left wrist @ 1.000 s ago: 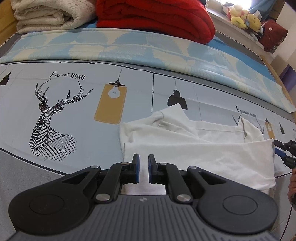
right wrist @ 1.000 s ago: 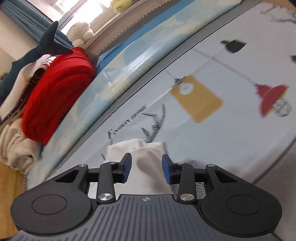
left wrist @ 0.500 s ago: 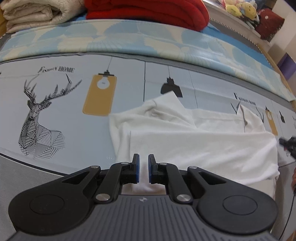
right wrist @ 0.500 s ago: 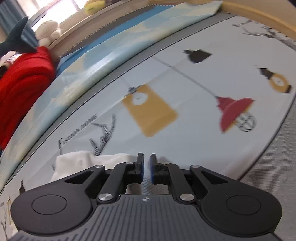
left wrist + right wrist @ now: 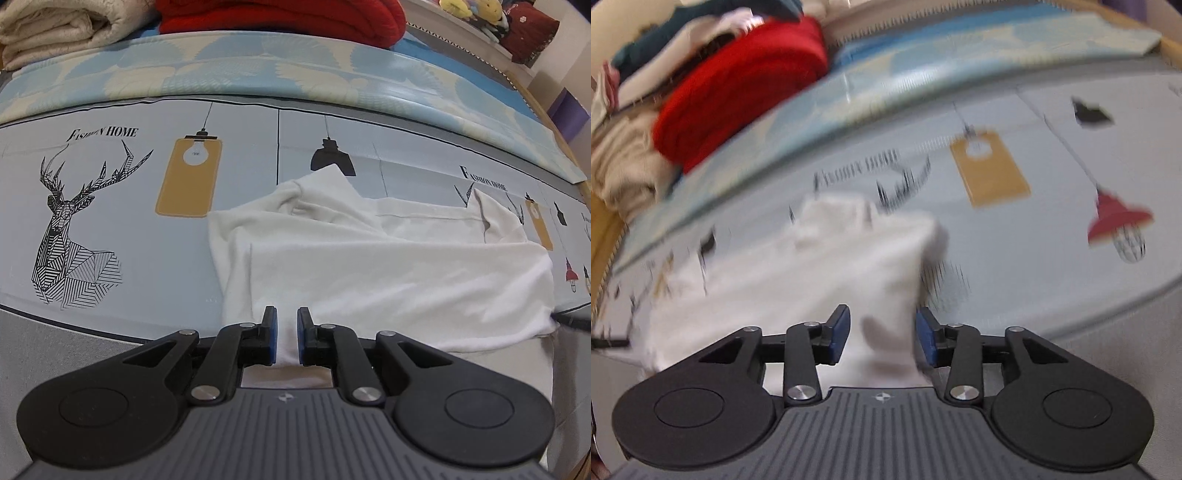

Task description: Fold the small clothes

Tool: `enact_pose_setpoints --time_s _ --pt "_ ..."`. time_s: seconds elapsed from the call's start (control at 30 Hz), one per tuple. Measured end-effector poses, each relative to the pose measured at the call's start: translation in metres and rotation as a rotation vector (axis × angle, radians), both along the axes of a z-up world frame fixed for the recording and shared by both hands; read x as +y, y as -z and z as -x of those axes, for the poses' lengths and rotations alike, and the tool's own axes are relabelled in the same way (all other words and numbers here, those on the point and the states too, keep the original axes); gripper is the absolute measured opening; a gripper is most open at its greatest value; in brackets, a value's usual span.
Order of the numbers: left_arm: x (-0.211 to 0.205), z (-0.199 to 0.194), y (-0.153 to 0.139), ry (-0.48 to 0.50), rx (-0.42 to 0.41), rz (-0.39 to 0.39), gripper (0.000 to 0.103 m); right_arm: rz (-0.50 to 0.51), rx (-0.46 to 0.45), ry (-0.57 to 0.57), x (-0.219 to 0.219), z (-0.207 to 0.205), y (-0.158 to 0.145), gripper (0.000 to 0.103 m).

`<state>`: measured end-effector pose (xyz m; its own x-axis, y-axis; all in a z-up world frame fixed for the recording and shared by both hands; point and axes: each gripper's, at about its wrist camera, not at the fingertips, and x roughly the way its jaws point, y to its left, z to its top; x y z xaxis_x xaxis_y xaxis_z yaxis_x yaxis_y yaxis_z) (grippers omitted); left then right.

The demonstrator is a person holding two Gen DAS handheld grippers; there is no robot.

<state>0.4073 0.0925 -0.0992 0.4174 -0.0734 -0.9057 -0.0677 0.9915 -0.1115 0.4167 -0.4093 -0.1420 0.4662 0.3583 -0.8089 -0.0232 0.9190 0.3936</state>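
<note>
We found the left gripper (image 5: 287, 334) nearly closed, pinching the white shirt's (image 5: 388, 273) lower-centre edge; the right gripper (image 5: 881, 339) gaped wide, holding nothing, cloth between its fingers.

Printed bed sheet (image 5: 236, 266) under a folded white garment (image 5: 388, 280), blankets (image 5: 280, 14) behind.

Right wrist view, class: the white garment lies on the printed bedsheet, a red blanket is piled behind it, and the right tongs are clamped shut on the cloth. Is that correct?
One detail is wrong. In the right wrist view the right tongs stand open, pads apart with the white garment between them, not clamped. The printed bedsheet and red blanket are as stated.
</note>
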Motion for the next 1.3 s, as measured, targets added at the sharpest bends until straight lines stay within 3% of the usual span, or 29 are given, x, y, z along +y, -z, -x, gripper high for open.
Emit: enact_pose_setpoints --time_s 0.07,0.17,0.27,0.37,0.5,0.7,0.73,0.8,0.9,1.0,1.1,1.2,1.3 --pt "-0.002 0.001 0.0 0.009 0.0 -0.002 0.012 0.065 0.089 -0.032 -0.002 0.009 0.013 0.042" --pt "-0.002 0.001 0.002 0.01 0.003 -0.011 0.012 0.04 0.108 -0.003 -0.015 0.015 0.007 0.041" --pt "0.003 -0.001 0.006 -0.013 0.008 -0.002 0.015 0.016 -0.011 0.001 -0.017 0.023 -0.014 0.041" --pt "0.014 -0.004 0.015 -0.066 0.024 0.03 0.022 -0.006 -0.062 -0.003 -0.011 0.024 -0.017 0.041" --pt "0.023 -0.005 0.035 -0.115 0.064 0.086 0.022 0.054 -0.017 -0.029 0.001 0.012 -0.004 0.041" --pt "0.025 -0.005 0.056 -0.13 0.118 0.069 0.022 0.085 0.02 -0.038 0.005 0.006 0.008 0.042" --pt "0.024 -0.004 0.056 -0.126 0.115 0.065 0.022 0.085 0.021 -0.038 0.005 0.006 0.007 0.042" --pt "0.019 -0.003 0.054 -0.087 0.108 0.05 0.003 0.092 0.018 -0.042 0.008 0.005 0.008 0.042" --pt "0.015 0.003 0.034 -0.07 0.045 0.035 0.002 0.107 0.016 -0.043 0.012 0.004 0.009 0.043" --pt "0.025 0.016 0.013 -0.106 -0.016 0.095 0.002 0.108 0.018 -0.023 0.013 0.004 0.008 0.043" --pt "0.033 0.021 0.025 -0.141 0.066 0.068 0.002 0.104 0.026 -0.002 0.013 0.006 0.009 0.043" --pt "0.029 0.022 0.039 -0.111 0.147 0.04 0.003 0.113 0.028 0.001 0.014 0.006 0.008 0.043" --pt "0.025 0.026 0.018 -0.099 0.037 -0.029 0.008 0.122 0.033 0.019 0.014 0.008 0.005 0.043"
